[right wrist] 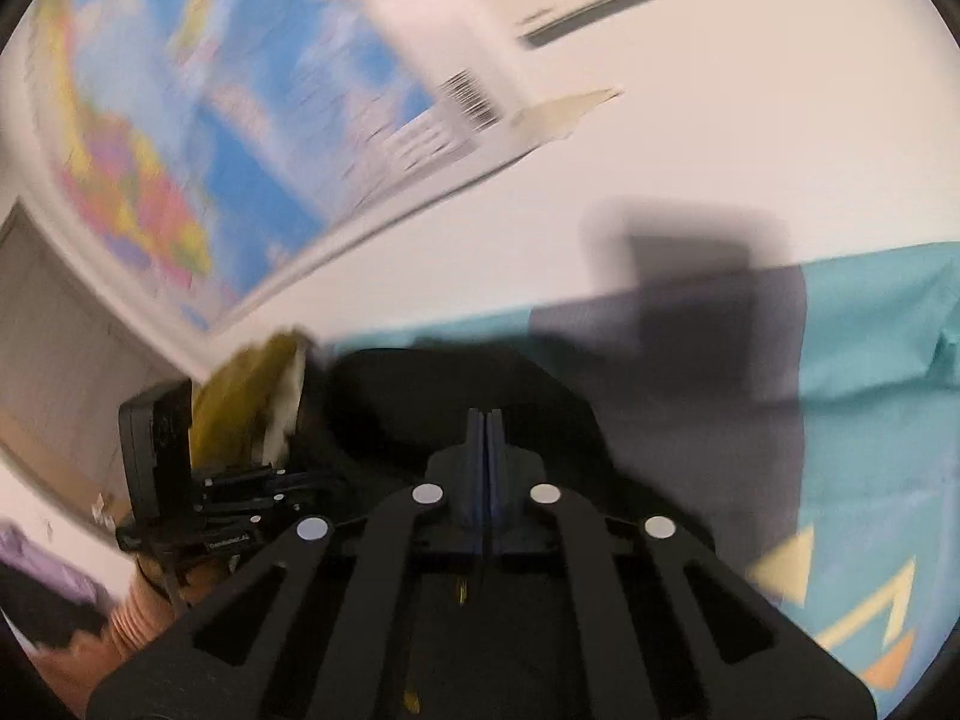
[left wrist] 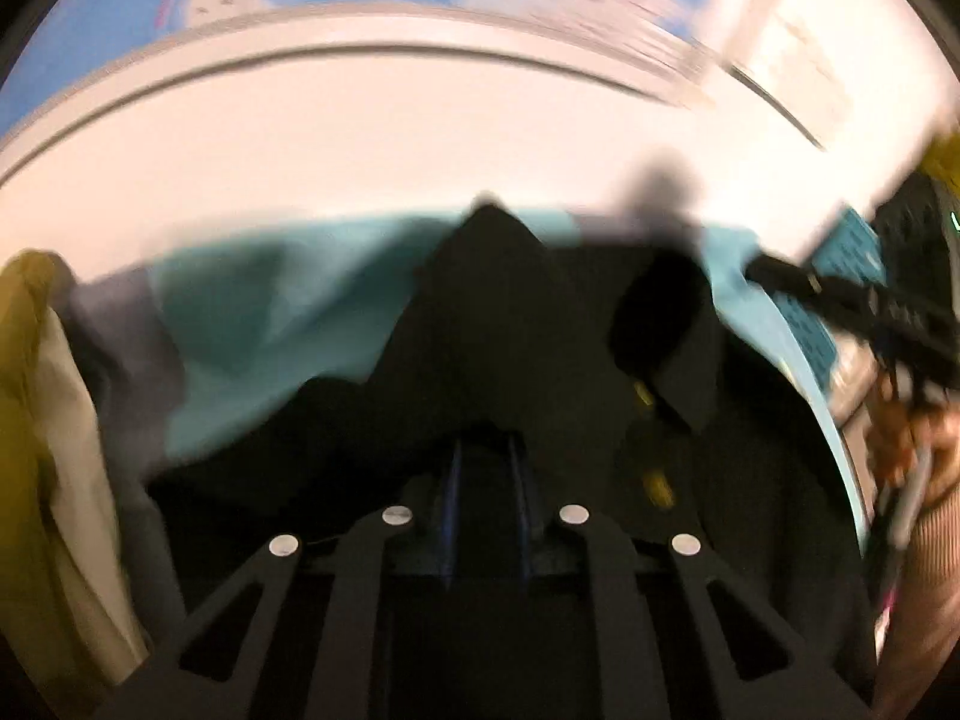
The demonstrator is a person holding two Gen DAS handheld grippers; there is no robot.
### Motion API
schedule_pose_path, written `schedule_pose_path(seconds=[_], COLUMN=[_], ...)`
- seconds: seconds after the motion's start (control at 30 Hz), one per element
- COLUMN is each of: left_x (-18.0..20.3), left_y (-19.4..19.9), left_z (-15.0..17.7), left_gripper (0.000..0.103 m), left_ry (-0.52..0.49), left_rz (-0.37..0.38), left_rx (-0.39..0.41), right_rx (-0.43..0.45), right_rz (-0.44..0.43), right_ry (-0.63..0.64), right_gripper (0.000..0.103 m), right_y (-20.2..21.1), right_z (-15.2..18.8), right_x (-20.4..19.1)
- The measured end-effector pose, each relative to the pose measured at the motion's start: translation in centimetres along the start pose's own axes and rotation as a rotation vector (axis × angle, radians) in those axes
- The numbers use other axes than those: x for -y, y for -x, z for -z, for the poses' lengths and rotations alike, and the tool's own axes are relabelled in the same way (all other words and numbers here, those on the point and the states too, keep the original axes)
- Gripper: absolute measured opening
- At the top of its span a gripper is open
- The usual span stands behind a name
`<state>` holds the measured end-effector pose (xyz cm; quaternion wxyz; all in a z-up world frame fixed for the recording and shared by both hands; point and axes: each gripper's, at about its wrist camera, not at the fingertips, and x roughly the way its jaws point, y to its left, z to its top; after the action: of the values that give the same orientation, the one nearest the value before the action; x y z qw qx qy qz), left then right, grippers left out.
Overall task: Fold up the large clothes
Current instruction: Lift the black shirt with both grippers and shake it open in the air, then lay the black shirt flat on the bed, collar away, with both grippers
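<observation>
A black garment rises in a peak in front of my left gripper, which is shut on it, with dark cloth filling the narrow gap between the blue pads. Small yellow tags show on the cloth. In the right wrist view my right gripper has its pads pressed together on a thin dark line, and the black garment bunches around the tips. Each gripper shows in the other's view: the right gripper comes in from the right and the left gripper from the left. Both views are blurred.
A teal sheet with yellow and orange shapes lies under the garment. A yellow and cream garment hangs at the left edge. A white wall with a coloured map poster stands behind. A person's hand holds the right gripper.
</observation>
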<state>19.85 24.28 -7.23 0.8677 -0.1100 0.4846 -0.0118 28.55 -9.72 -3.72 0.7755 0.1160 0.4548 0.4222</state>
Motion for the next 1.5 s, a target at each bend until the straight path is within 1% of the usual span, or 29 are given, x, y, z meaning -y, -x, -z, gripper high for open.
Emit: schedule_pose_path(seconds=[0.03,0.07,0.1,0.13,0.17,0.2,0.27,0.3,0.37,0.43,0.47,0.5,0.53,0.57,0.63,0.67,0.7,0.77,0.83,0.87,0.9,0.93,0.97,1.0,1.1,1.17,1.3,1.37,1.5], left_x=[-0.4,-1.0,-1.3,-1.5,-1.6,-1.7,-1.7,-1.6,-1.2,-1.7,-2.1,-2.6,-3.2,-3.5,-3.9,-4.0,-4.0,-3.8,-4.3,-4.4,-4.3,-4.3,-4.2,-3.4,-2.7,-1.7,0.8,2.1,5.1], left_y=[-0.9,-1.8,-2.4,-2.5,-2.0,-1.4,-0.1,0.4,0.8,0.5,-0.1,-0.4,-0.8,-0.8,-0.9,-0.8,-0.3,-0.4,0.2,0.2,0.2,0.5,0.8,0.1,1.6,3.0,5.6,6.5,7.4], left_z=[-0.7,-1.1,-1.1,-0.9,-0.5,0.0,1.3,2.0,2.9,4.0,4.4,4.1,4.4,4.6,4.8,4.8,4.8,4.7,5.0,5.0,4.9,5.0,5.0,4.9,5.4,5.8,7.4,8.5,9.2], left_gripper=[0.025,0.03,0.033,0.033,0.035,0.041,0.056,0.066,0.068,0.068,0.068,0.068,0.068,0.068,0.067,0.067,0.066,0.065,0.065,0.065,0.065,0.065,0.064,0.063,0.062,0.062,0.062,0.062,0.062], left_ry=[0.009,0.032,0.041,0.041,0.041,0.034,-0.018,-0.053,-0.1,-0.127,-0.126,-0.121,-0.108,-0.098,-0.085,-0.084,-0.085,-0.092,-0.097,-0.096,-0.094,-0.095,-0.099,-0.107,-0.143,-0.178,-0.254,-0.285,-0.317], left_rz=[-0.04,-0.103,-0.135,-0.131,-0.117,-0.106,-0.11,-0.132,-0.178,-0.209,-0.22,-0.229,-0.23,-0.223,-0.22,-0.226,-0.233,-0.266,-0.299,-0.309,-0.319,-0.335,-0.349,-0.36,-0.347,-0.326,-0.255,-0.2,-0.079], left_rx=[-0.006,-0.029,-0.047,-0.052,-0.042,-0.026,0.017,0.031,0.023,-0.004,-0.018,-0.03,-0.047,-0.049,-0.046,-0.042,-0.038,-0.036,-0.035,-0.033,-0.031,-0.023,-0.015,-0.007,0.031,0.063,0.12,0.135,0.131], right_rx=[-0.005,-0.02,-0.037,-0.038,-0.034,-0.033,-0.058,-0.077,-0.138,-0.199,-0.22,-0.245,-0.246,-0.248,-0.176,-0.121,-0.05,-0.006,-0.024,-0.053,-0.081,-0.111,-0.103,-0.065,0.022,0.052,0.028,-0.008,-0.15], right_rz=[0.029,0.061,0.086,0.115,0.149,0.161,0.193,0.207,0.244,0.258,0.246,0.233,0.226,0.217,0.279,0.277,0.258,0.286,0.344,0.385,0.435,0.48,0.472,0.429,0.359,0.302,0.234,0.245,0.311], right_ry=[-0.03,-0.07,-0.076,-0.068,-0.031,0.004,0.091,0.117,0.174,0.147,0.134,0.13,0.125,0.117,0.128,0.129,0.122,0.15,0.181,0.183,0.174,0.153,0.118,0.046,0.016,0.069,0.166,0.192,0.274], right_gripper=[0.015,0.029,0.039,0.042,0.05,0.068,0.082,0.081,0.08,0.069,0.057,0.029,0.012,0.004,0.003,0.003,0.003,0.003,0.004,0.009,0.022,0.024,0.03,0.043,0.048,0.056,0.076,0.076,0.076], right_y=[-0.8,-1.6,-2.1,-2.2,-1.7,-1.2,0.4,0.8,1.6,2.1,2.1,2.2,2.3,2.5,4.1,5.5,7.1,7.8,6.5,5.4,4.5,3.8,4.3,5.6,10.3,14.9,21.1,22.0,22.1], right_z=[-0.6,-1.0,-1.1,-0.8,-0.5,-0.3,1.1,1.7,3.3,4.8,5.6,6.4,6.7,6.9,5.9,5.0,3.7,2.5,2.3,2.5,2.8,3.2,3.4,3.7,5.3,8.4,16.6,20.3,27.7], right_x=[0.8,1.7,2.1,2.0,1.9,1.7,1.3,1.2,1.6,3.2,3.5,4.2,4.5,4.7,4.4,4.1,3.6,2.8,2.7,3.1,4.0,4.9,5.5,6.2,5.7,4.3,1.4,0.1,-1.1])
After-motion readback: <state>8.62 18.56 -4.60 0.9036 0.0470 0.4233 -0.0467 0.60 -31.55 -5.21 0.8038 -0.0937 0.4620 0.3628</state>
